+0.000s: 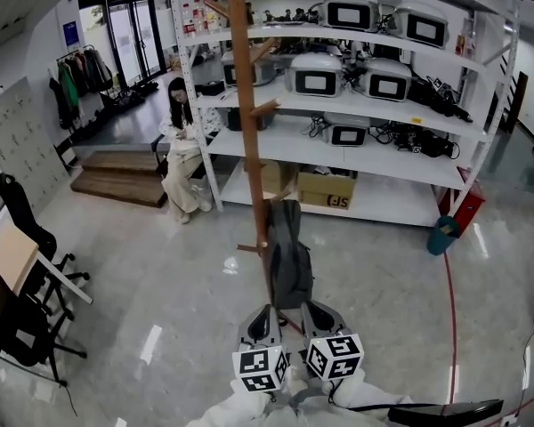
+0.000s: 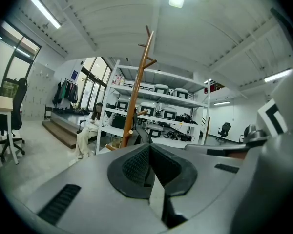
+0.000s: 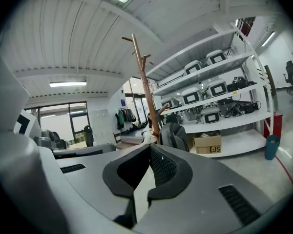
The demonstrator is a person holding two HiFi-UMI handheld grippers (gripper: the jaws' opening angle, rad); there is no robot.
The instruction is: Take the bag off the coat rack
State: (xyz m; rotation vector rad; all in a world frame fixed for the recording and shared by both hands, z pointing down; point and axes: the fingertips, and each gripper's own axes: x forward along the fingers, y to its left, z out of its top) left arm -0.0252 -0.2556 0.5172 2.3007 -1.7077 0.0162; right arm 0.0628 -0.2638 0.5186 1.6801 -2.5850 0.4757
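Bag (image 1: pixel 287 256), a dark grey backpack, hangs low on the wooden coat rack (image 1: pixel 246 105), straight ahead of both your grippers and just beyond their tips. It rests against the pole, on the side towards your right gripper.

Your left gripper (image 1: pixel 269 311) has its jaws pressed together at the tips, with nothing between them. In the left gripper view the bag (image 2: pixel 139 134) shows just above the closed tips of the left gripper (image 2: pixel 149 150), beside the coat rack (image 2: pixel 136 91).

Your right gripper (image 1: pixel 311 308) sits close beside the left one, and its jaws also meet at the tips and hold nothing. In the right gripper view the bag (image 3: pixel 174 134) lies ahead and slightly right of the right gripper (image 3: pixel 150 147), with the coat rack (image 3: pixel 145 91) rising just left of it.

Beyond the rack, further ahead of both grippers, stands a white shelving unit (image 1: pixel 356 149) with a cardboard box (image 1: pixel 326 189) on its bottom shelf. A person (image 1: pixel 183 149) sits ahead to your left.
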